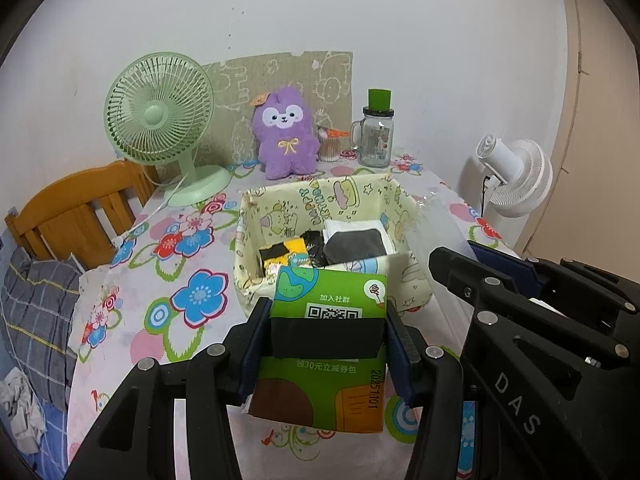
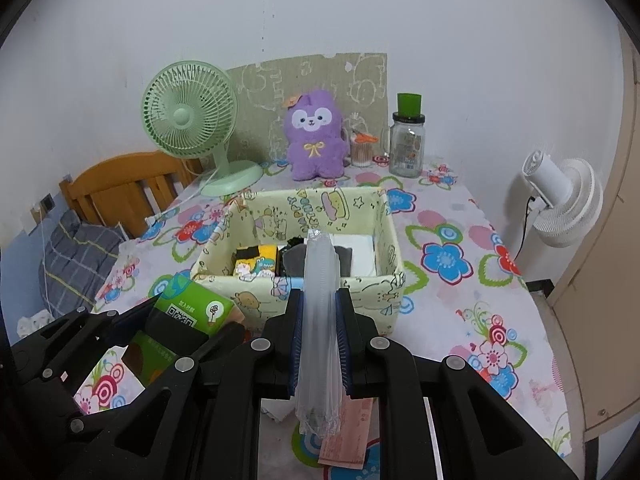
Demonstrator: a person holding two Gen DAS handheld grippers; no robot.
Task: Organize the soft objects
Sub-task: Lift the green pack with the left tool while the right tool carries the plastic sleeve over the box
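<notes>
My left gripper (image 1: 326,320) is shut on a green tissue pack (image 1: 328,364) with a QR code, held upright just in front of the cream cartoon-print fabric box (image 1: 320,196). The pack also shows in the right wrist view (image 2: 188,320). My right gripper (image 2: 319,312) is shut on a clear plastic bag (image 2: 319,320), pinched flat and upright before the box's (image 2: 384,224) near wall. Inside the box lie a yellow-and-black sock (image 2: 256,258), a dark grey folded cloth (image 1: 352,244) and a white item (image 2: 362,256).
At the back of the flowered tablecloth (image 2: 460,292) stand a green desk fan (image 1: 160,120), a purple plush (image 1: 286,132), a cotton-swab cup (image 2: 361,150) and a glass jar with green lid (image 1: 376,132). A white fan (image 2: 560,200) is right; a wooden headboard (image 1: 76,208) left.
</notes>
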